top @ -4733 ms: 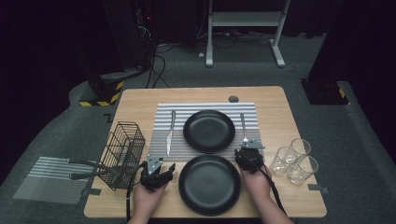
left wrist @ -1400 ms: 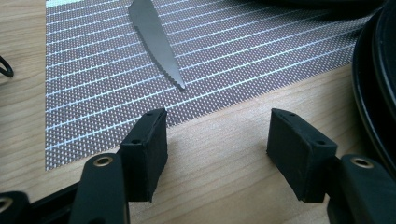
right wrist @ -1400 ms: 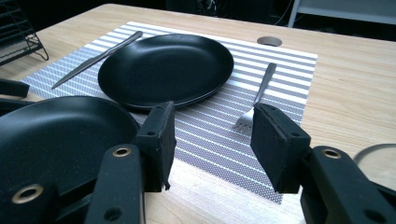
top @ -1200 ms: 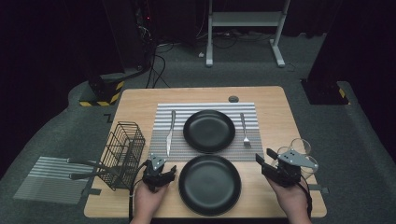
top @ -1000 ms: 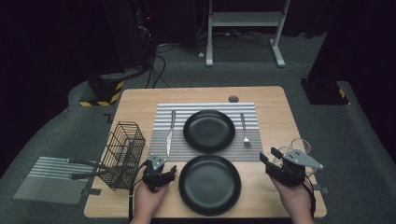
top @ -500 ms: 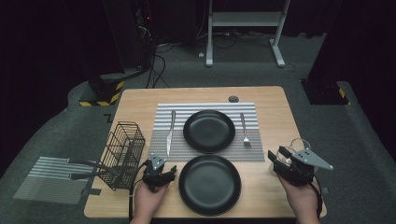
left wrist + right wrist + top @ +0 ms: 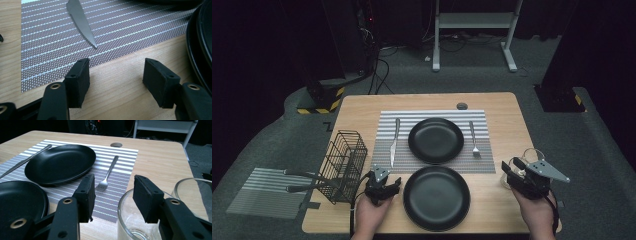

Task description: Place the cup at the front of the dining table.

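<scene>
My right gripper [image 7: 511,169] hovers at the table's right side by two clear glasses [image 7: 532,152]. In the right gripper view its jaws [image 7: 113,182] stand apart astride the rim of the nearer glass [image 7: 125,220]: one is outside and one over its mouth, and neither presses on it. A second glass [image 7: 192,192] stands just right of it. My left gripper [image 7: 383,179] rests open on bare wood left of the near black plate [image 7: 436,197], with nothing between its jaws [image 7: 116,67]. A knife [image 7: 80,22] lies ahead of it on the striped placemat [image 7: 50,50].
A far black plate [image 7: 435,140] sits mid-placemat [image 7: 432,116], between the knife [image 7: 394,142] and a fork [image 7: 473,137]. A black wire basket [image 7: 344,162] stands at the table's left edge. The near plate's rim [image 7: 200,50] is close to my left gripper's right jaw.
My right hand left the fork's place and went right to the glasses, then drifted slightly right and toward the front edge. The left gripper stayed put.
</scene>
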`<state>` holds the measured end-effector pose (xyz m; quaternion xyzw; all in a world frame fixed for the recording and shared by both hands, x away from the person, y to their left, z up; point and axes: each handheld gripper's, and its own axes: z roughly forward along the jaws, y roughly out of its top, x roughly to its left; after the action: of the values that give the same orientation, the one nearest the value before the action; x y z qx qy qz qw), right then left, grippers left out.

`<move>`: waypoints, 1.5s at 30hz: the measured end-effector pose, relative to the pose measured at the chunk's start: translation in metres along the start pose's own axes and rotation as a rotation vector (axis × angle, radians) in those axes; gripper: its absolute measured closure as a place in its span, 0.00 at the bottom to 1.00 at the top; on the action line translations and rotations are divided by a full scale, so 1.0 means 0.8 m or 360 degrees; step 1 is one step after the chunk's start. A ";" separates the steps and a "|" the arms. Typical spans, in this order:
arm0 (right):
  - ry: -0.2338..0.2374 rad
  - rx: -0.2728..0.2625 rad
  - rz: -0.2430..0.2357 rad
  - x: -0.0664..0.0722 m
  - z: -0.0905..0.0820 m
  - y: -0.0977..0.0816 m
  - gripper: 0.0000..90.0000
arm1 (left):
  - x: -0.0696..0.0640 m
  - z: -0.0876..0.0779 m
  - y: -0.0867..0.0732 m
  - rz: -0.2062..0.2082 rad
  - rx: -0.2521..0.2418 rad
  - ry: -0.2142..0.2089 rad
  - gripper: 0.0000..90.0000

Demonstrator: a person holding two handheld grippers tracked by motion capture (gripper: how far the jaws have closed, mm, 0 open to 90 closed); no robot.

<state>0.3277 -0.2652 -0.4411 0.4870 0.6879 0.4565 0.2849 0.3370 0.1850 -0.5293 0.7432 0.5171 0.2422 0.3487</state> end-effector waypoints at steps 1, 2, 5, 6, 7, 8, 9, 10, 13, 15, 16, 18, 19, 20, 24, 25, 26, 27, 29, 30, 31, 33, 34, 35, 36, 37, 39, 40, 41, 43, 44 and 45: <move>-0.0003 0.0003 0.0001 -0.001 0.000 0.000 0.58 | 0.000 0.000 0.000 0.0001 0.0000 0.0000 0.42; -0.0007 0.0001 0.0003 -0.001 0.001 -0.001 0.58 | 0.000 0.000 0.000 0.0002 0.0000 0.0001 0.42; -0.0009 0.0013 0.0004 -0.002 0.002 -0.002 0.60 | 0.000 0.000 0.000 0.0001 0.0001 -0.0001 0.42; -0.0008 0.0006 0.0005 -0.003 0.003 -0.003 0.60 | 0.000 0.000 0.000 0.0001 -0.0001 0.0002 0.42; -0.0010 0.0010 0.0017 -0.003 0.003 -0.003 0.61 | 0.000 0.000 0.000 0.0001 -0.0001 0.0002 0.42; -0.0012 0.0012 0.0024 -0.003 0.003 -0.004 0.62 | 0.000 0.000 0.000 0.0001 -0.0001 0.0002 0.42; -0.0017 0.0016 0.0022 -0.003 0.003 -0.004 0.62 | 0.000 0.000 0.000 0.0001 0.0000 0.0002 0.42; -0.0021 0.0003 0.0028 -0.004 0.004 -0.005 0.63 | 0.000 0.000 0.000 0.0000 -0.0001 0.0002 0.42; -0.0027 0.0010 0.0043 -0.006 0.004 -0.006 0.67 | 0.000 0.000 0.000 0.0000 -0.0001 0.0002 0.42; -0.0020 0.0025 0.0060 -0.007 0.003 -0.007 0.69 | 0.000 0.000 0.000 0.0000 0.0000 0.0002 0.42; -0.0020 0.0027 0.0066 -0.008 0.003 -0.007 0.71 | 0.000 0.000 0.000 0.0002 0.0001 -0.0001 0.42; -0.0019 0.0035 0.0065 -0.008 0.003 -0.008 0.72 | 0.000 0.000 0.000 0.0001 0.0001 -0.0001 0.42; -0.0018 0.0038 0.0072 -0.008 0.003 -0.009 0.72 | 0.000 0.000 0.000 0.0000 0.0000 -0.0001 0.42; -0.0019 0.0041 0.0068 -0.008 0.004 -0.009 0.73 | 0.000 0.000 0.000 0.0001 0.0001 -0.0001 0.42; -0.0026 0.0062 0.0067 -0.007 0.004 -0.011 0.77 | 0.000 0.000 0.000 0.0000 0.0000 -0.0003 0.42; -0.0037 0.0034 0.0067 -0.007 0.007 -0.012 0.77 | 0.000 0.000 0.000 0.0000 0.0000 0.0000 0.42; -0.0043 0.0015 0.0069 -0.006 0.008 -0.013 0.78 | 0.000 0.000 0.000 0.0001 0.0001 -0.0002 0.42; -0.0032 0.0068 0.0058 -0.006 0.006 -0.012 0.78 | 0.000 0.000 0.000 0.0000 -0.0001 0.0000 0.42; -0.0039 0.0058 0.0052 -0.006 0.007 -0.013 0.80 | 0.000 0.000 0.000 -0.0001 0.0000 -0.0001 0.42; -0.0043 0.0044 0.0051 -0.006 0.008 -0.014 0.80 | 0.000 0.000 0.000 0.0000 0.0001 -0.0003 0.42; -0.0045 0.0040 0.0053 -0.005 0.009 -0.014 0.81 | 0.000 0.000 0.000 0.0000 0.0001 -0.0003 0.42; -0.0054 0.0022 0.0058 -0.004 0.011 -0.016 0.83 | 0.000 0.000 0.000 -0.0001 0.0001 -0.0003 0.42; -0.0044 0.0062 0.0049 -0.005 0.009 -0.015 0.83 | 0.000 0.000 0.000 -0.0001 0.0000 -0.0002 0.42; -0.0039 0.0083 0.0040 -0.005 0.008 -0.015 0.84 | 0.000 0.000 0.000 -0.0001 0.0000 -0.0001 0.42; -0.0048 0.0073 0.0042 -0.005 0.009 -0.016 0.85 | 0.000 0.000 0.000 0.0000 0.0000 -0.0003 0.42; -0.0050 0.0077 0.0039 -0.005 0.009 -0.016 0.87 | 0.000 0.000 0.000 -0.0001 0.0000 -0.0003 0.42; -0.0055 0.0045 0.0052 -0.005 0.011 -0.016 0.87 | 0.000 0.000 0.000 0.0000 0.0000 -0.0001 0.42; -0.0056 0.0042 0.0051 -0.005 0.011 -0.016 0.87 | 0.000 0.000 0.000 0.0000 0.0000 -0.0003 0.42; -0.0058 0.0054 0.0039 -0.005 0.011 -0.016 0.87 | 0.000 0.000 0.000 0.0000 0.0001 -0.0003 0.42; -0.0058 0.0014 0.0029 -0.004 0.012 -0.016 0.89 | 0.000 0.000 0.000 0.0000 0.0000 -0.0003 0.42; -0.0048 0.0088 0.0030 -0.003 0.007 -0.015 0.89 | 0.000 0.000 0.000 0.0000 -0.0001 -0.0001 0.42; -0.0047 0.0082 0.0016 -0.003 0.008 -0.015 0.90 | 0.000 0.000 0.000 0.0001 0.0000 -0.0001 0.42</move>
<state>0.3289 -0.2665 -0.4543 0.5043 0.6927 0.4328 0.2802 0.3371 0.1851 -0.5294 0.7434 0.5167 0.2420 0.3489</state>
